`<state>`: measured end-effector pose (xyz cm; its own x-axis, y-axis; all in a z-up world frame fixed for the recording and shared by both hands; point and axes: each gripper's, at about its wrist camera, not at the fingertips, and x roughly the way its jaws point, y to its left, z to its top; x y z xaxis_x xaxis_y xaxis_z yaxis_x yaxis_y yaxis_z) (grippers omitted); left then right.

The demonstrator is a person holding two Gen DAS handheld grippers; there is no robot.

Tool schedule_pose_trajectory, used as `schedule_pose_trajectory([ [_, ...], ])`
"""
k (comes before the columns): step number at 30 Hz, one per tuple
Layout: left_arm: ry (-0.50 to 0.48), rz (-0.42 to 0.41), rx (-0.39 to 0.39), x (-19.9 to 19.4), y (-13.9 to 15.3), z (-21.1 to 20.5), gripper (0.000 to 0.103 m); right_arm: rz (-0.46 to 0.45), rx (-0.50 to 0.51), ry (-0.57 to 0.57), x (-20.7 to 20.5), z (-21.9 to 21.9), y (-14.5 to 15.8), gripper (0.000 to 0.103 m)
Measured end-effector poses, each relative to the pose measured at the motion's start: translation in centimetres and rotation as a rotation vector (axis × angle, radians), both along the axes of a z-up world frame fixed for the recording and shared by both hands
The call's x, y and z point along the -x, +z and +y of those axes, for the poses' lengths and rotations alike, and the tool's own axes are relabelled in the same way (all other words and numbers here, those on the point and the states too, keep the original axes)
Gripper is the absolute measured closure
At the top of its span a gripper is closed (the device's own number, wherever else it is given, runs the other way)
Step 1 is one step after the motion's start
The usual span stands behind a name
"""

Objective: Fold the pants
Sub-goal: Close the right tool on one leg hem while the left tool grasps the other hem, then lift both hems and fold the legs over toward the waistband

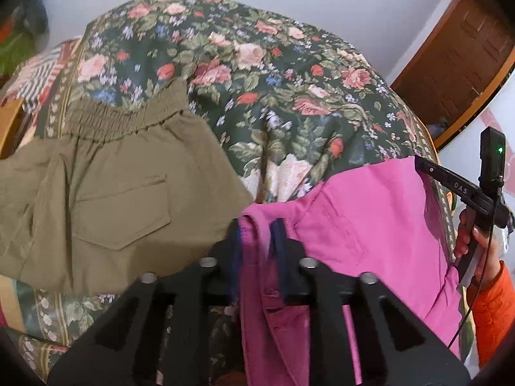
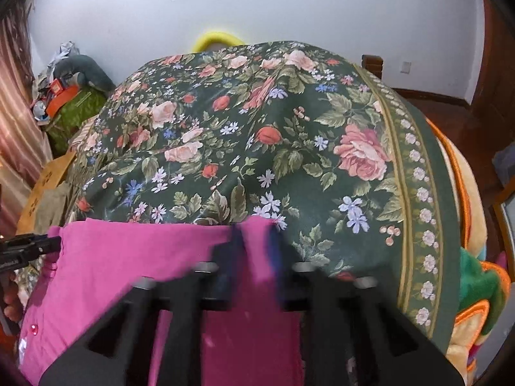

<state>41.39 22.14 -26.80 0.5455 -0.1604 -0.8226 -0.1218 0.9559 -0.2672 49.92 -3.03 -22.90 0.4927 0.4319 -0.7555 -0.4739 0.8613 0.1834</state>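
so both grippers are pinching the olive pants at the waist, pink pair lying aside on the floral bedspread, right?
Swapped. In both wrist views the left gripper and right gripper pinch the pink pants at the top edge. The olive pants, seen in the left wrist view, lie aside on the floral bedspread.

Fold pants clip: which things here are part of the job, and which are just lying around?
In the job: pink pants, left gripper, right gripper, both shut on the pants' top edge.

Lying about: olive pants, floral bedspread, yellow ring, plush blanket.
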Motion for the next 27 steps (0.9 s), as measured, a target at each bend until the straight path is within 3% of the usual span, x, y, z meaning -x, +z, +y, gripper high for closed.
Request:
schedule_pose_trajectory([
  [3, 0.038, -0.071, -0.128, 0.7, 1.7, -1.1, 0.091, -0.031, 0.007, -0.012, 0.3, 0.0, 0.6, 0.1],
  [9, 0.06, -0.171, -0.199, 1.0, 6.3, -1.7, 0.092, -0.14, -0.024, -0.032, 1.1, -0.9, 5.5, 0.1],
  [16, 0.021, -0.298, -0.207, 4.1, 12.3, -3.1, 0.092, -0.259, -0.086, -0.026, 4.7, -3.1, 13.0, 0.1],
  [21, -0.014, -0.31, -0.246, 7.4, 13.8, -4.6, 0.093, -0.27, -0.079, 0.016, 9.3, -4.6, 14.6, 0.1],
  [27, -0.035, -0.309, -0.269, 12.5, 13.8, -5.9, 0.093, -0.242, -0.069, 0.061, 15.2, -6.3, 14.2, 0.1],
])
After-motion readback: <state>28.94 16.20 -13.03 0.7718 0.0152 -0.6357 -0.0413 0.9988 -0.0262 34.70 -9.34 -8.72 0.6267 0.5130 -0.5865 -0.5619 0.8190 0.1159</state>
